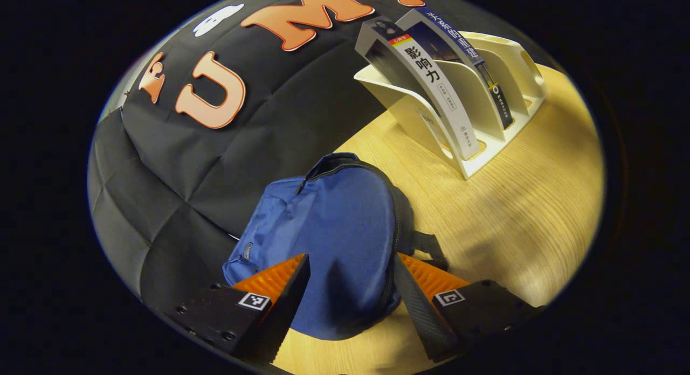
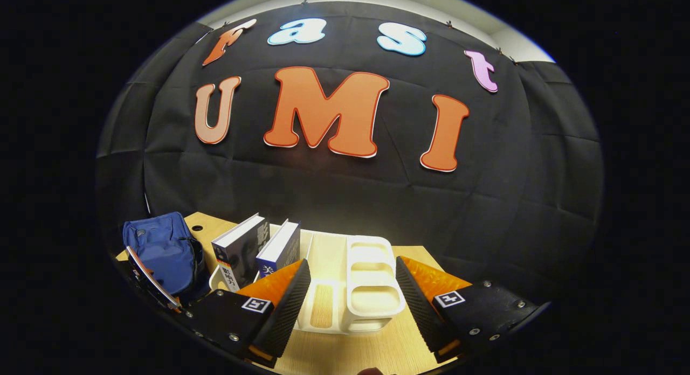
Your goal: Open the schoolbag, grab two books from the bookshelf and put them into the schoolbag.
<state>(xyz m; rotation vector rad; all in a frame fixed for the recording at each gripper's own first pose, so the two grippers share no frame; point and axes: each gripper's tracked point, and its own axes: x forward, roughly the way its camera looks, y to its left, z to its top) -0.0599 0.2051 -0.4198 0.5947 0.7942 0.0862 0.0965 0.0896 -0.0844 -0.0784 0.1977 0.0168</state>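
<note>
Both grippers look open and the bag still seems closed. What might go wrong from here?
1. The schoolbag lies flat and soft on the table, so it may slide or bunch when the left gripper tugs its zip.
2. The two books lean in the white rack; pulling one may topple the other or shift the rack.

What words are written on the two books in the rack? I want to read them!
"影响力": down the spine of the grey book.
The blue book: its spine lettering is too tilted and small to read for sure.
The smaller print lower on both spines: too small to read.
</note>
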